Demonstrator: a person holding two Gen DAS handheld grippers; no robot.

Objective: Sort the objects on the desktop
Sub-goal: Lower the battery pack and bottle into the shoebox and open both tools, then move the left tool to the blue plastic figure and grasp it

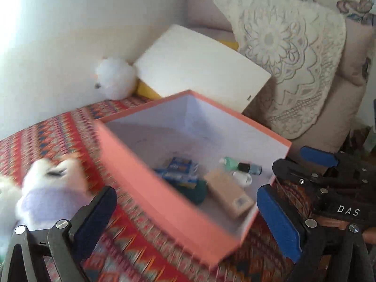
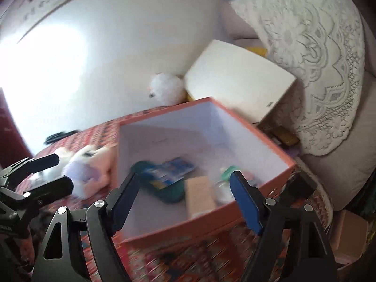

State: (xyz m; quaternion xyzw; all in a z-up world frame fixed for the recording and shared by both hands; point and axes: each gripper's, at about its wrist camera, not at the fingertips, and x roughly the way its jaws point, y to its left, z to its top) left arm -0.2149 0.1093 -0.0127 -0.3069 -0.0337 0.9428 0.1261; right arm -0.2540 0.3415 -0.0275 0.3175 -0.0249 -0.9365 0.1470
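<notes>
One pink box (image 1: 150, 164) sits on the red patterned cloth (image 1: 47, 141) with no lid on. Inside it I count one blue packet (image 1: 179, 168), one dark green thing (image 1: 199, 191), one tan carton (image 1: 229, 195), one small green bottle (image 1: 229, 163) and one dark little bottle (image 1: 250, 168). Two soft toys are outside: one purple and white plush (image 1: 49, 188) just left of the box, and one white fluffy toy (image 1: 115, 77) by the wall. Two grippers are near the box. The left gripper (image 1: 185, 218) is spread wide with nothing in it. The right gripper (image 2: 185, 202) is spread apart too, and its fingers grip nothing.
</notes>
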